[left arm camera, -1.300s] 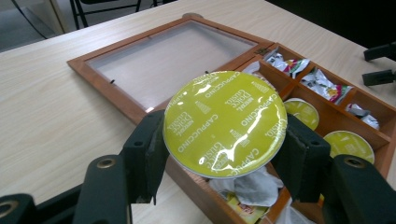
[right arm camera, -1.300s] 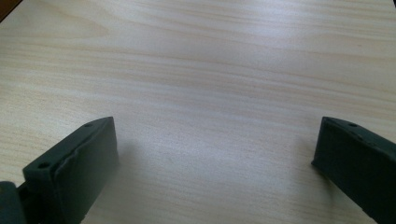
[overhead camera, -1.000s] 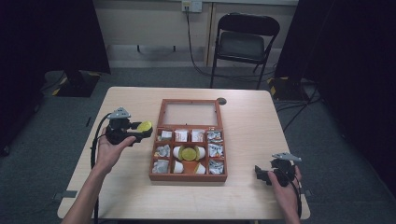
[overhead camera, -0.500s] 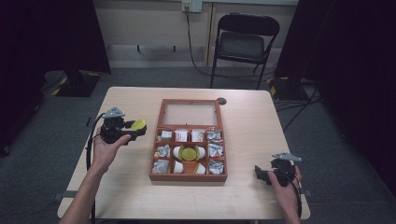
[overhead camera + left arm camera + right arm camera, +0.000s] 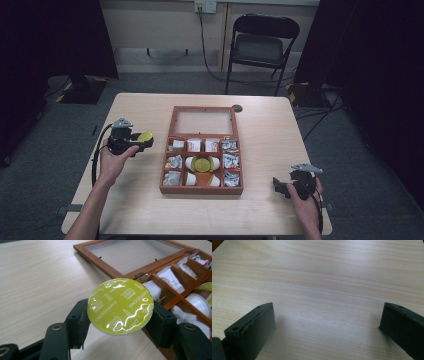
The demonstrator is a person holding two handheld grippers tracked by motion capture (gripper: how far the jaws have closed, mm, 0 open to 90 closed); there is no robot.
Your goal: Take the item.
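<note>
Yellow-green foil, printed with the word CAPPUCCINO, tops the coffee capsule (image 5: 120, 306) that the left gripper (image 5: 120, 323) clenches between its 2 black jaws, one pad pressed on each side of the rim. In the high view this gripper (image 5: 137, 142) sits over the left part of the light wooden table (image 5: 135, 205), just left of the wooden box (image 5: 201, 189), and the capsule (image 5: 145, 136) shows at its tip, apart from the box. The box lies open in the middle of the table, its glazed lid (image 5: 204, 121) folded flat toward the far side. White sachets fill several compartments, and another yellow-topped capsule (image 5: 202, 164) rests in the centre one. The right gripper (image 5: 287, 186) rests near the table's near right corner, well apart from the box, and its jaws stand released and wide over bare wood, with nothing between them (image 5: 325, 322)
</note>
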